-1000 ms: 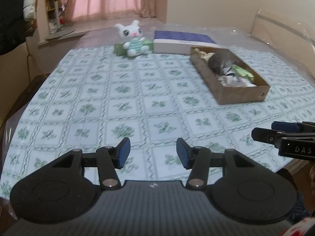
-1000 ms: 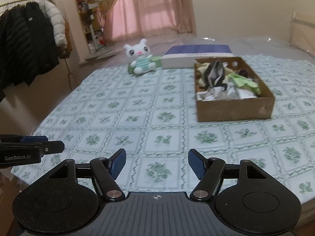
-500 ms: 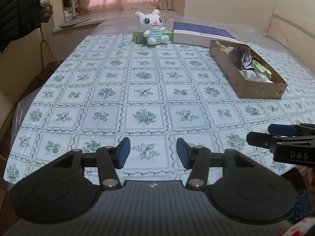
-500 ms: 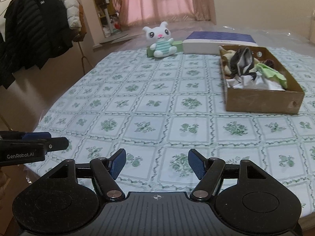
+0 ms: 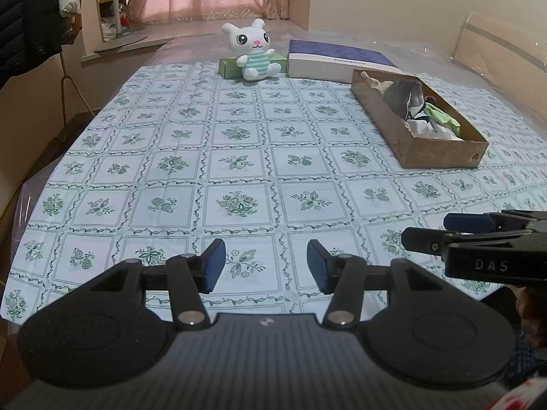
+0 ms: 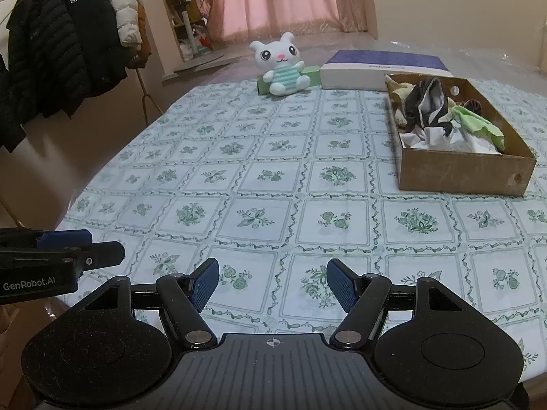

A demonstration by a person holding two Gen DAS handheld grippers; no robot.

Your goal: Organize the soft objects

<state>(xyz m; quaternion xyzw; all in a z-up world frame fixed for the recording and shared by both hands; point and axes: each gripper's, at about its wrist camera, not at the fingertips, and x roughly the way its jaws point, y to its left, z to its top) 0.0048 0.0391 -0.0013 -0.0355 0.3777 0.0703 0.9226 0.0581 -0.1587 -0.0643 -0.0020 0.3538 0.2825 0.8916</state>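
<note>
A white plush bunny (image 5: 252,50) in a striped green top sits upright at the far end of the table, also in the right wrist view (image 6: 283,68). A brown cardboard box (image 5: 389,126) on the right holds soft things: a dark cloth (image 6: 425,102), a green cloth (image 6: 478,124) and white fabric (image 6: 441,140). My left gripper (image 5: 266,266) is open and empty over the table's near edge. My right gripper (image 6: 271,285) is open and empty beside it.
A floral tablecloth (image 5: 239,157) covers the table. A green box (image 5: 230,66) lies behind the bunny, and a purple-topped white box (image 5: 328,59) next to it. Dark coats hang on a rack (image 6: 61,44) at the left.
Both grippers have risen and tilted, so the bunny and the box sit lower in view. Both stay open and empty. Nothing on the table has moved.
</note>
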